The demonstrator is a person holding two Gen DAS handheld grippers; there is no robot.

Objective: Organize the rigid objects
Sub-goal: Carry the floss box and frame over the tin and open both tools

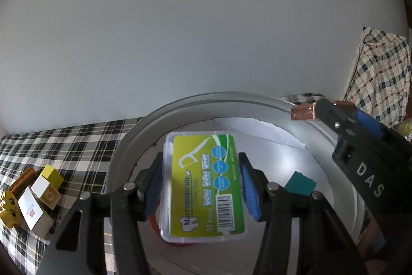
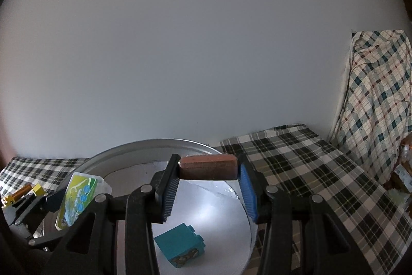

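My left gripper (image 1: 202, 187) is shut on a clear dental floss box with a green-yellow label (image 1: 203, 184) and holds it above a round silver bin (image 1: 128, 146). My right gripper (image 2: 208, 187) is shut on a copper-brown block (image 2: 208, 168) over the same bin (image 2: 121, 150). A teal toy brick (image 2: 180, 245) lies on the bin's white floor; it also shows in the left wrist view (image 1: 300, 183). The right gripper (image 1: 332, 117) with its block (image 1: 303, 112) shows in the left wrist view at the bin's right rim. The floss box (image 2: 79, 197) shows at the left of the right wrist view.
The bin stands on a plaid cloth (image 2: 309, 172). To its left lie yellow and white blocks (image 1: 43, 192), a yellow toy (image 1: 7, 208) and an orange ridged piece (image 1: 22, 178). A white wall runs behind. A plaid-draped object (image 2: 378, 99) rises at the right.
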